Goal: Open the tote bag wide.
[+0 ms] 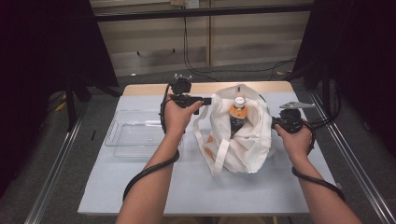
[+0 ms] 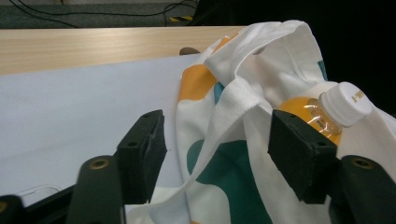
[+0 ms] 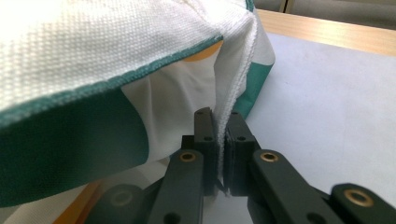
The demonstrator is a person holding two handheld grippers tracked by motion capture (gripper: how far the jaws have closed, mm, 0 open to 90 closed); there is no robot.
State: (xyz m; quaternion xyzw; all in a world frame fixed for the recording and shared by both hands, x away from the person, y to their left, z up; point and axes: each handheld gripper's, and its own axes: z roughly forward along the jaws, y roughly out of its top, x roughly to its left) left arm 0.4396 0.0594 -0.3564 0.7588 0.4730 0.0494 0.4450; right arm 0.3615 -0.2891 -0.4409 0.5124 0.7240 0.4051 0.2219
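Observation:
A white cloth bag (image 1: 238,144) with orange and green patches stands on the table's middle right. Upright inside it is a bottle of orange drink (image 1: 237,114) with a white cap. My left gripper (image 1: 208,100) hovers at the bag's left rim. In the left gripper view its jaws stand open (image 2: 217,149), with the bag's folded edge (image 2: 261,60) lying beyond them untouched and the bottle (image 2: 327,112) just past the right jaw. My right gripper (image 1: 273,122) is shut on the bag's right rim. The seam (image 3: 233,93) is pinched between its pads (image 3: 222,126).
An empty clear plastic tray (image 1: 133,135) lies left of the bag, under my left forearm. A pale blue-grey mat (image 1: 187,186) covers the table, with a strip of bare wood (image 1: 149,88) at the far edge. Metal rails (image 1: 56,163) run along both sides.

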